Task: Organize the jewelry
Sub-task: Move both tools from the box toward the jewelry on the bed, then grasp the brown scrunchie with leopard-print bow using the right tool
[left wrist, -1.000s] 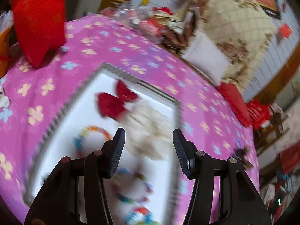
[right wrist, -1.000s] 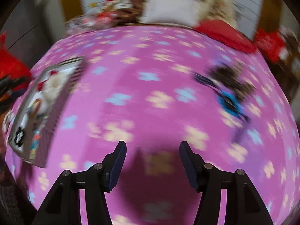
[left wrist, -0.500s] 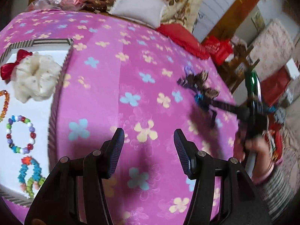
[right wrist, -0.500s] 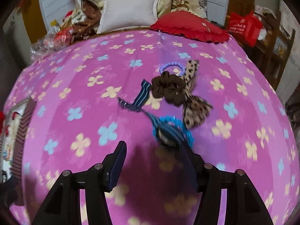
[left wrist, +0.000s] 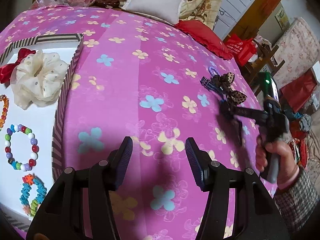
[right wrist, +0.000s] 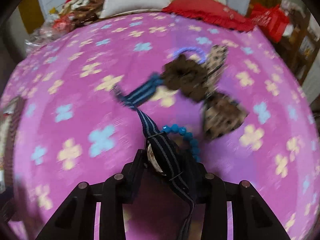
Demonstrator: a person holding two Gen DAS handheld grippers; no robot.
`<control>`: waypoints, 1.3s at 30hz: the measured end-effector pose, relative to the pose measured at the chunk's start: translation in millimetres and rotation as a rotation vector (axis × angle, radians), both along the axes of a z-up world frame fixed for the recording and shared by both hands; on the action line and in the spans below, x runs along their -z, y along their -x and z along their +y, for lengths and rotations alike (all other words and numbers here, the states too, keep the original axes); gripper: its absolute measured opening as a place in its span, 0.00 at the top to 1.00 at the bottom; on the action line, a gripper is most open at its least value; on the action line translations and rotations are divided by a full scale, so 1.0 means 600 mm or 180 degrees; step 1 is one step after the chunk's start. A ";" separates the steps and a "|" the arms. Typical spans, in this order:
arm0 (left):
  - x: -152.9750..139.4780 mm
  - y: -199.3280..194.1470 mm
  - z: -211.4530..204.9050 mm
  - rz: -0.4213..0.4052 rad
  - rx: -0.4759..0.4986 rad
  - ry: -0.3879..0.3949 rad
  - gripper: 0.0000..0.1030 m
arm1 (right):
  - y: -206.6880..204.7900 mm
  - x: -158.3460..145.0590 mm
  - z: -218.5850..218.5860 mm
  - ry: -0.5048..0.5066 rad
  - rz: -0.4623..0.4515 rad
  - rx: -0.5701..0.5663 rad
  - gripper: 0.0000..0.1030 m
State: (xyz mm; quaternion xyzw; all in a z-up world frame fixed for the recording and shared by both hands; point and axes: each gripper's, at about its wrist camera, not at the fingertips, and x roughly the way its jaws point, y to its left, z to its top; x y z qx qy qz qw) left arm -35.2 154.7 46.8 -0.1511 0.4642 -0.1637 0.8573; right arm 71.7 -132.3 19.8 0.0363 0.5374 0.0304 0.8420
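Note:
My right gripper (right wrist: 170, 160) is over the small pile on the pink flowered cloth. Its jaws are closing, with a watch (right wrist: 160, 146) on a navy striped strap between them; the pads press on it. Beside the watch lie a blue bead bracelet (right wrist: 188, 138), a brown scrunchie (right wrist: 184, 78), a leopard bow (right wrist: 222, 116) and a purple bead ring (right wrist: 190, 50). In the left wrist view the right gripper (left wrist: 230, 110) shows at the right, held by a hand (left wrist: 276, 156). My left gripper (left wrist: 159, 150) hangs open over bare cloth with nothing between its fingers.
A white tray with a striped rim (left wrist: 66, 92) lies at the left. It holds a cream scrunchie (left wrist: 38, 80), a red bow (left wrist: 12, 68) and several bead bracelets (left wrist: 20, 147). Pillows (left wrist: 154, 2) and bags line the far edge of the cloth.
My left gripper swung right, off the tray and over the cloth. My right gripper came up to the pile and its jaws closed around the watch.

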 end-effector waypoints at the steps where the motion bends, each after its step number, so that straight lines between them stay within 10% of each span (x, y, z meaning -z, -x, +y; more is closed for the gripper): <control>1: 0.000 0.000 0.002 0.0000 -0.0012 0.0000 0.47 | 0.014 0.000 0.013 -0.0183 0.0056 -0.0092 0.64; 8: -0.001 0.003 0.008 -0.0009 -0.0055 -0.0014 0.47 | 0.077 -0.006 0.076 -0.1008 0.0313 -0.0624 0.63; 16: 0.001 0.002 0.007 0.0005 -0.0046 -0.0022 0.47 | 0.027 -0.113 -0.047 -0.0027 -0.0551 0.0229 0.52; 27: 0.023 -0.010 -0.022 0.0111 0.0127 -0.0120 0.47 | -0.113 -0.017 -0.116 0.0103 -0.0067 0.0669 0.59; 29: 0.027 -0.012 -0.024 0.0138 0.0158 -0.0128 0.47 | -0.114 0.000 -0.109 -0.0064 0.0061 0.0573 0.73; 35: 0.035 -0.015 -0.025 0.0213 0.0168 -0.0133 0.47 | -0.027 -0.009 -0.020 -0.0582 0.0247 -0.0234 0.77; 39: 0.035 -0.012 -0.025 0.0197 0.0141 -0.0171 0.47 | 0.052 -0.001 0.009 -0.0361 0.0337 -0.0415 0.77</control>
